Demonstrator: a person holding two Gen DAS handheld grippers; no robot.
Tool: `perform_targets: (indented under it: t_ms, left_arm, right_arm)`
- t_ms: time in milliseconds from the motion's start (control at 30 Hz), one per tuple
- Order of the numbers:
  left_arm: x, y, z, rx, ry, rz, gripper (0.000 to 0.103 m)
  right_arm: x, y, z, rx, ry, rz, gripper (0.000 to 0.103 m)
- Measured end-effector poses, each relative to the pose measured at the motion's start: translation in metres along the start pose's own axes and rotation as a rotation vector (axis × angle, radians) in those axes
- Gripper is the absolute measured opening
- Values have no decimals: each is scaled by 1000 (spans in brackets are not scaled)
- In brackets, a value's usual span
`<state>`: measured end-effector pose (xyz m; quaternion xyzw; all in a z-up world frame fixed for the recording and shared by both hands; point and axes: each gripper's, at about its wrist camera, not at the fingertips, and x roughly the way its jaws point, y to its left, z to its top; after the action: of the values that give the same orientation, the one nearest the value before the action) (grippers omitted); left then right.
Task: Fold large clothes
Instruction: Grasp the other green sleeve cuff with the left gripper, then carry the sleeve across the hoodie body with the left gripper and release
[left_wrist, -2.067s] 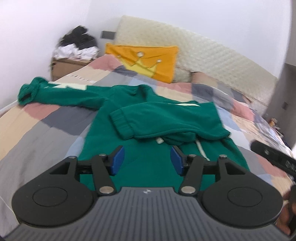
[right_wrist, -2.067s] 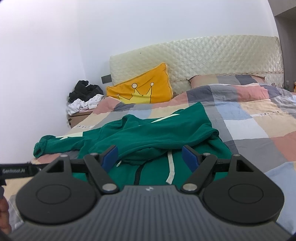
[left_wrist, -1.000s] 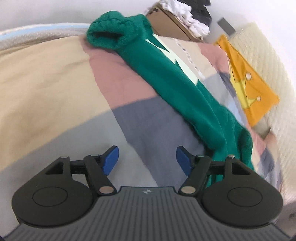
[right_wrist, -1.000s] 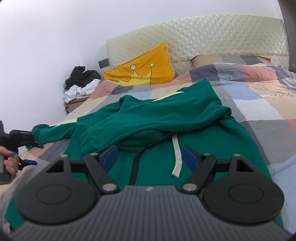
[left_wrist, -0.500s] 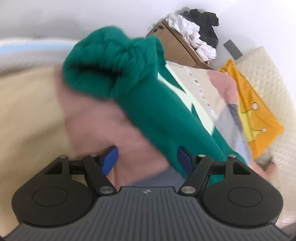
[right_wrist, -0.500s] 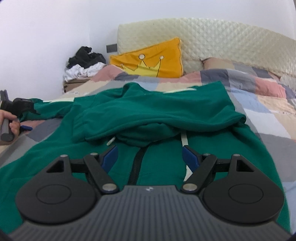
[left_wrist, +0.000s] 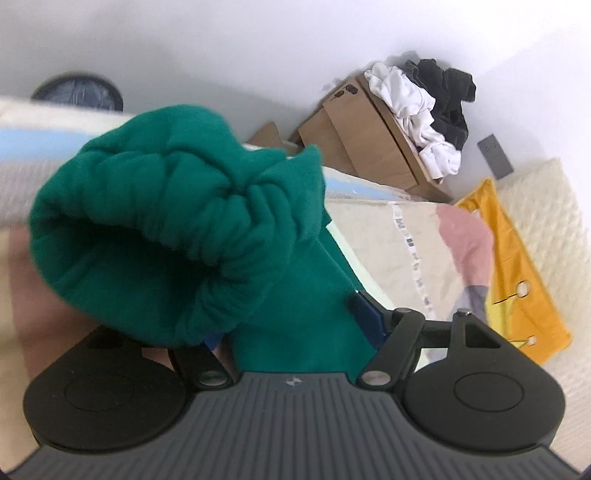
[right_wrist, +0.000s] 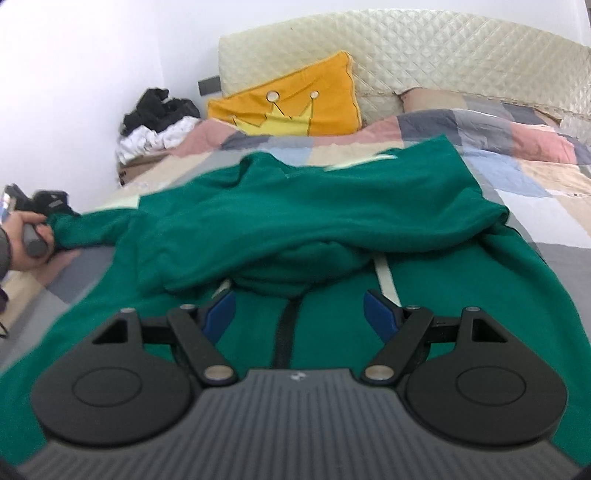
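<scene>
White wall and a patchwork bed (left_wrist: 417, 236) fill the left wrist view. A second ago the left gripper (left_wrist: 295, 325) hovered short of the green hoodie (left_wrist: 303, 325); now its sleeve cuff (left_wrist: 155, 236) bulges over the jaws, which straddle the sleeve, grip unclear. That sleeve looks ready to fold inward. Beyond the cuff, a cardboard box (left_wrist: 369, 140) holds white and black clothes (left_wrist: 428, 103).

From the right wrist, the hoodie (right_wrist: 332, 221) lies across the bed below the orange pillow (right_wrist: 295, 103), the other sleeve already folded over. The right gripper (right_wrist: 299, 317) hovers wide open, empty, above the zip.
</scene>
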<state>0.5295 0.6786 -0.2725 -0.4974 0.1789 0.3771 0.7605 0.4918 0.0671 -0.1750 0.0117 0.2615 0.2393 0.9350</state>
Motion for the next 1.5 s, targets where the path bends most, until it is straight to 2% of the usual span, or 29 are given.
perform_targets:
  t_ms: [33,100,133,167,267,333,400,500,633,767,967,1133,1300,1500]
  left_arm:
    - [3,-6,-1,65,-7,26,74]
    - [10,-29,-12,282,-30,130,64]
    - [11,-36,-17,352,-46,157,56]
    - [11,-41,-21,385,-61,168,45]
    - [9,-56,-23,399,-60,214,22]
    - [0,-73,-26,447,-70,266,15]
    - [-16,-96,-26,486,-108,276,12]
    - [-55,-136,-34,602,-179,238,12]
    - [-97,-194,-44,731,-217,197,11]
    - [-146,-247,-80,874,-273,121,10]
    - [-203,-317,-158,1054,-304,26,10]
    - [-244,-358,-248,1218,-298,-65,10]
    - [-266,-385,-349,1358,-245,-169,10]
    - [-246,-382,-466,1426,-105,-257,10]
  right_arm:
    - [0,1,0,-1,-5,5,78]
    - [0,2,-1,-3,-1,16,78]
    - [1,2,-3,-4,7,21,78]
    - [2,2,-3,-4,12,20,78]
    - [2,-2,-2,23,16,24,78]
    - [0,-7,-1,50,8,30,78]
    - [0,-11,1,72,12,25,78]
    - [-5,-17,3,100,4,27,78]
    - [-18,-24,8,128,-27,38,78]
    - [-36,-32,12,147,-69,36,78]
    - [-60,-54,18,214,-129,32,78]
    - [-81,-78,24,301,-184,34,78]
    - [-95,-104,23,351,-171,-2,78]
    - [-107,-137,15,399,-150,-52,78]
